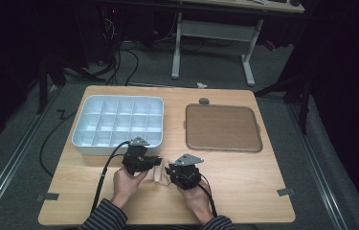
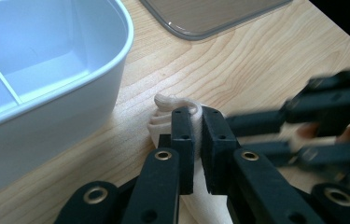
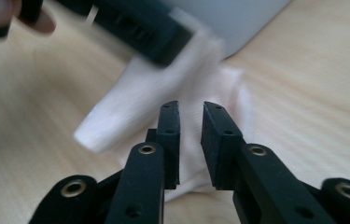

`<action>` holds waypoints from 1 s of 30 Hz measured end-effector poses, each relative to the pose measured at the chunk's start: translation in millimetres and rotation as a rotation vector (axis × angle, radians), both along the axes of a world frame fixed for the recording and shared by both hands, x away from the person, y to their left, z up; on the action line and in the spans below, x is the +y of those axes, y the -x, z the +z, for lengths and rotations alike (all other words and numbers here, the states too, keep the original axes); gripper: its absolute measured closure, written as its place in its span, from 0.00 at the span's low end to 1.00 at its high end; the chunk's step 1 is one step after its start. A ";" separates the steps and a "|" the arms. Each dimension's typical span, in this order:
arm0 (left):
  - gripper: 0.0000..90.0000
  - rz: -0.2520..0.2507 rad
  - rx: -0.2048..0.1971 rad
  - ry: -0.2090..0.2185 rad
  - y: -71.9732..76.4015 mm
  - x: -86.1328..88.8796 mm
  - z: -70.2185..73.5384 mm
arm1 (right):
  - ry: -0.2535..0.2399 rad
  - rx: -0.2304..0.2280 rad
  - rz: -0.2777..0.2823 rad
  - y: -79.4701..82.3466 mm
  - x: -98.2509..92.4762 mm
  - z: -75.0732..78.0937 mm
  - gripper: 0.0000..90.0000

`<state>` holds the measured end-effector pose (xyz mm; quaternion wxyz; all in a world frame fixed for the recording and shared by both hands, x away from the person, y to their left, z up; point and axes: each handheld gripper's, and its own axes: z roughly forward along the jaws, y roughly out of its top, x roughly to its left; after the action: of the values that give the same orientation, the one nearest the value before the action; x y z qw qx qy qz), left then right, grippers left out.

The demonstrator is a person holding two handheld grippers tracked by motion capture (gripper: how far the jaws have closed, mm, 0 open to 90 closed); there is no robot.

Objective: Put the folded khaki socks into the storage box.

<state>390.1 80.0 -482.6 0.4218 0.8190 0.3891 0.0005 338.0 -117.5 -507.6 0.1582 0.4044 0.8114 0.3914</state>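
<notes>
A small cream cloth (image 1: 158,171) lies bunched on the wooden table between my two hands. My left gripper (image 1: 156,162) reaches it from the left. In the left gripper view its jaws (image 2: 198,112) are shut on a fold of the cloth (image 2: 163,122), which shows in the thin slit between them. My right gripper (image 1: 168,171) comes in from the right. In the right gripper view it (image 3: 191,106) stands a little open just over the cloth (image 3: 130,102), with its pads not pressing on it. The left gripper (image 3: 130,28) shows blurred above the cloth there.
A white compartment box (image 1: 79,139) stands just behind the left hand, with its wall (image 2: 116,70) close to the cloth. A brown flat lid (image 1: 222,127) lies at the back right. Bare tabletop (image 1: 253,182) runs to the right and front. Desk legs and cables stand beyond the table.
</notes>
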 end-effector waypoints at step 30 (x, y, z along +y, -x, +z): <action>0.93 -0.082 -0.018 -0.009 -10.8 -24.8 -2.5 | -0.027 0.057 0.013 -17.6 -7.9 -19.8 0.87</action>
<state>400.9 55.2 -485.2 0.4212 0.8361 0.3515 -0.0074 355.6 -125.5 -527.4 0.1269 0.4124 0.8127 0.3917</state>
